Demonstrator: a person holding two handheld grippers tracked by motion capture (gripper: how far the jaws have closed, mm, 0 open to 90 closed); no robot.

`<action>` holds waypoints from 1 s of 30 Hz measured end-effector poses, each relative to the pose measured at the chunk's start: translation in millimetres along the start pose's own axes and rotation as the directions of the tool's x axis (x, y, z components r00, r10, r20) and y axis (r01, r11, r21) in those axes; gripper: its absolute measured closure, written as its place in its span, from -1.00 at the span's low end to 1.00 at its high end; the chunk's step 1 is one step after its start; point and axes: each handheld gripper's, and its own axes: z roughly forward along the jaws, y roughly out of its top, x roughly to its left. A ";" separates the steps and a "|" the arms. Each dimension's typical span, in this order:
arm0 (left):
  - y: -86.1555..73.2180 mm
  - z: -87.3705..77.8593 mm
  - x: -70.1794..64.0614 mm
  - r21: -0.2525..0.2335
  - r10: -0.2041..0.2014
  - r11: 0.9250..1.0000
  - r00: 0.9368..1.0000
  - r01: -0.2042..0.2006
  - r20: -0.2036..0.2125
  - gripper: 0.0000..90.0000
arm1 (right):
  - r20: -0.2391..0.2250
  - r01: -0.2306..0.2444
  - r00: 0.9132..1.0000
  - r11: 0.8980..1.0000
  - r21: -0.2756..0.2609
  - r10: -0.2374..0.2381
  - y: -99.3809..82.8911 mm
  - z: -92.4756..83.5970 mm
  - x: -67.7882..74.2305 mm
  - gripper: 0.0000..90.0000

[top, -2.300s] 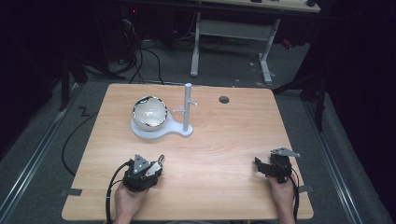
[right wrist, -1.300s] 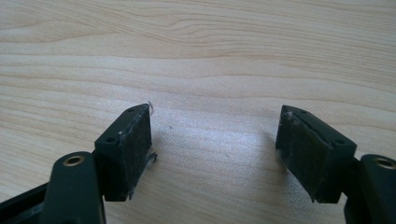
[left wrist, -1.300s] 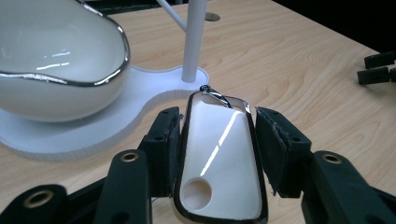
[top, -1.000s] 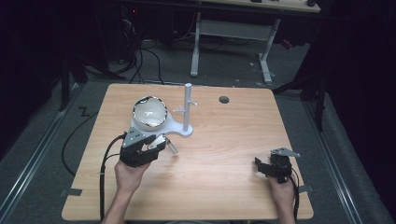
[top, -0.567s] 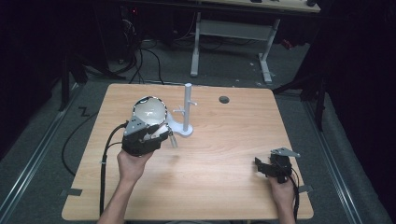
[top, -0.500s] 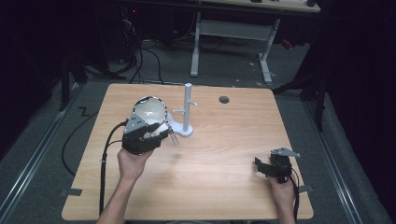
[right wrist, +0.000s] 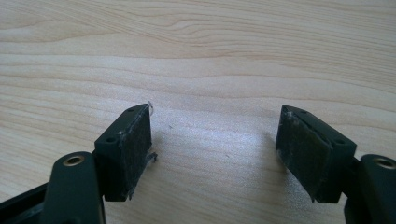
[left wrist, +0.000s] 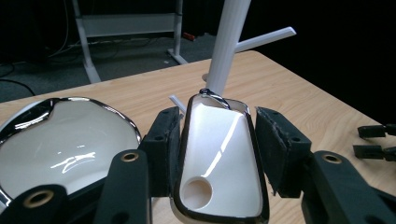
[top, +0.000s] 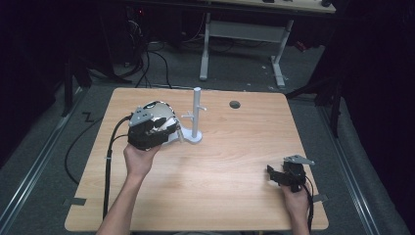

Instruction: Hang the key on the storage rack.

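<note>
Between the left gripper's (left wrist: 217,122) two black pads: glossy white handle (left wrist: 219,158) of a chrome-rimmed scoop (top: 155,116), hanging hole at the near end. Lies flat on the table (top: 235,161), far-left part, bowl (left wrist: 70,140) just beside the handle on the camera's left. Handle tip points at the white peg stand (top: 196,115) and looks to touch its post or base; exact contact hidden.

Pads hug both flanks of the handle. Left pad appears to touch; right pad very close. Cannot tell whether actually clamped or merely bracketing.

Right gripper (top: 288,174) well apart at the near-right edge, spread wide over bare wood, nothing between the pads.

Risks, as judged:
- Slick, tapering handle, so may squirt forward out of the pads on closing or lifting.
- Heavy bowl off to one side of the grip, so likely to roll or droop in the jaws once raised.
- Stand right at the tip; any forward push could shove or topple it.
- Side peg (left wrist: 264,38) overhead may snag the rim on a straight lift.
</note>
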 end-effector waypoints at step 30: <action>19.6 6.7 7.2 -0.059 -0.021 0.998 0.999 0.019 -0.031 0.16 | -0.001 0.000 1.000 1.000 0.000 0.000 0.0 -0.1 0.0 -0.40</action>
